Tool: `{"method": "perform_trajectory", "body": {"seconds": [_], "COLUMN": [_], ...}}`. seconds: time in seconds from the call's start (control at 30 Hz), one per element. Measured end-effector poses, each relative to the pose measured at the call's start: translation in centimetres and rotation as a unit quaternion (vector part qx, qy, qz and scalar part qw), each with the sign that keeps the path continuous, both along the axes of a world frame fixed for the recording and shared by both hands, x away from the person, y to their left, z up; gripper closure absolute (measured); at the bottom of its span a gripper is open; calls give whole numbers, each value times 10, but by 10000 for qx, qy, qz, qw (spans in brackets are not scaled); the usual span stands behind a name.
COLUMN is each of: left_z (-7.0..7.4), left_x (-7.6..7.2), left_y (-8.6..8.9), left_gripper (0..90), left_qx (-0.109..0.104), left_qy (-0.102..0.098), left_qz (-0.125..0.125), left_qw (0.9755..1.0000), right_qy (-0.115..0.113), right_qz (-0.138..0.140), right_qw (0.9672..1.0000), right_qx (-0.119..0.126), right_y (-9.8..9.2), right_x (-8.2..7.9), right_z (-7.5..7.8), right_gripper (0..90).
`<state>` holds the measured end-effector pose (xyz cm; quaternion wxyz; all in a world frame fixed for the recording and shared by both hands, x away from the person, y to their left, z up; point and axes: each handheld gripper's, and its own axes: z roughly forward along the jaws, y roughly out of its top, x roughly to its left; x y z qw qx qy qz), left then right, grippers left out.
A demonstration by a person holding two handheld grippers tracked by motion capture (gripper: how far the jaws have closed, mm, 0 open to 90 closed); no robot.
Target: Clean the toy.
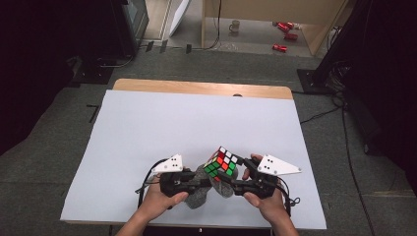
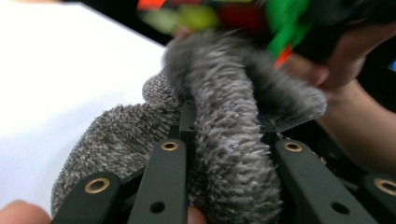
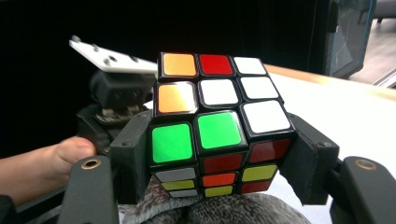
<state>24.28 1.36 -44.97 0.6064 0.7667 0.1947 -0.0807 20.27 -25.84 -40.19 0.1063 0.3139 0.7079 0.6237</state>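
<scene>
High view: above near desk edge, facing forward-down, far off. Gripper views: along own jaws, very close. All share puzzle cube and grey cloth.

Scrambled cube touching fuzzy grey cloth

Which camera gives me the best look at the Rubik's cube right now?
The right gripper view: the Rubik's cube is sharp and close, clamped between the right tongs, sticker colours readable. The high view shows it small, above the grey fuzzy cloth. The left gripper view catches just a blurred strip of it behind the cloth.
</scene>
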Motion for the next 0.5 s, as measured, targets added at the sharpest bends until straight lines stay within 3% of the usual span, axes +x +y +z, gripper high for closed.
{"method": "perform_trajectory", "body": {"seconds": [0.07, 0.13, 0.2, 0.37, 0.5], "left_z": [1, 1, 2, 0, 2], "left_x": [1, 5, 7, 0, 2], "left_y": [6, 13, 16, 3, 7], "left_gripper": [751, 753, 755, 754, 754], "left_qx": [-145, -440, -608, -178, -283], "left_qy": [22, 148, 252, 75, 140], "left_qz": [84, 159, 211, 126, 189], "left_qw": [9999, 9988, 9976, 9997, 9993], "right_qy": [6, 20, 26, 42, 75], "right_qz": [-7, -47, -138, -103, -76], "right_qw": [10000, 10000, 9999, 9999, 9999], "right_qx": [-18, -22, -42, 17, 3], "right_y": [0, -2, -5, -1, 0], "right_x": [0, 1, 1, 0, 0], "right_z": [-1, -1, 0, 2, 1], "right_gripper": [345, 345, 345, 344, 345]}}
